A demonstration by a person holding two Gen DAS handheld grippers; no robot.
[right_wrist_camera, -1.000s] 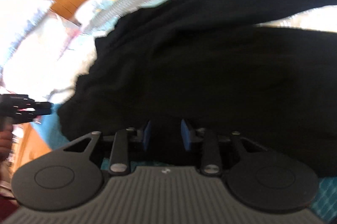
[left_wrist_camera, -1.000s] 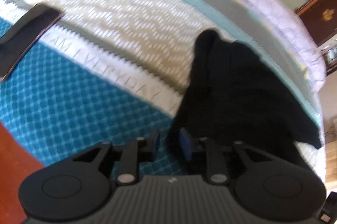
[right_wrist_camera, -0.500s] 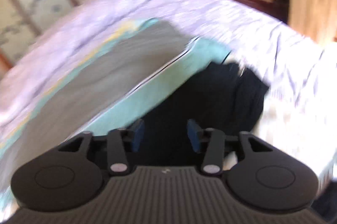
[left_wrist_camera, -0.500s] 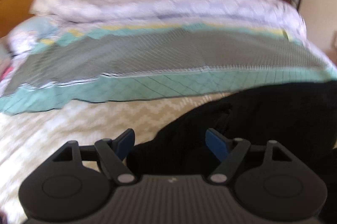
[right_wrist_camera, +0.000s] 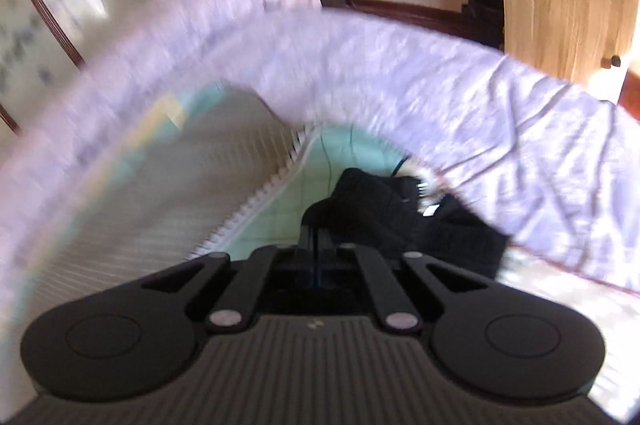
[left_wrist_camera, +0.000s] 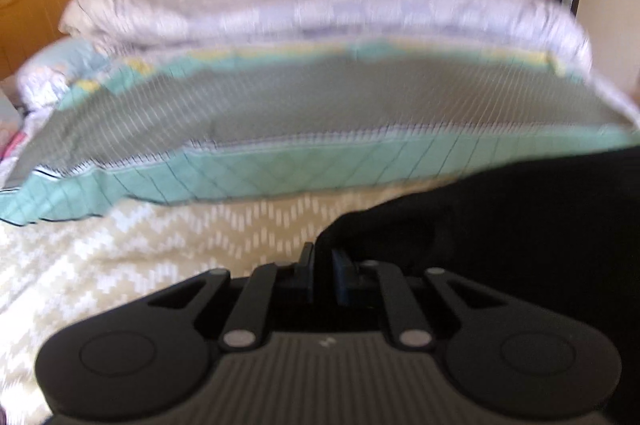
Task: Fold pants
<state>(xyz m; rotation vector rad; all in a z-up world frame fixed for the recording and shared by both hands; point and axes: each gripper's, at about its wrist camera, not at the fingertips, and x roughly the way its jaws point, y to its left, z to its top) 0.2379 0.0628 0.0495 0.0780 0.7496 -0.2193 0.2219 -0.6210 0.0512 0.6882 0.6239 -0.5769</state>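
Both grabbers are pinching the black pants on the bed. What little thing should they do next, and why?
Probably lift both ends a little and pull them apart to stretch the cloth flat. The left gripper and right gripper have just closed onto edges of the black pants, which lie bunched and wrinkled on the bedspread; folding seems to need them smooth first.

A rolled lilac quilt (left_wrist_camera: pixel 320 9) lies along the bed's far side, a grey-and-mint striped blanket (left_wrist_camera: pixel 304 109) nearer, an orange wooden headboard (left_wrist_camera: pixel 48 5) left.

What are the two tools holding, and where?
Both pinch the black pants: the left tool grips an edge corner, the right tool an edge of the bunched fabric.
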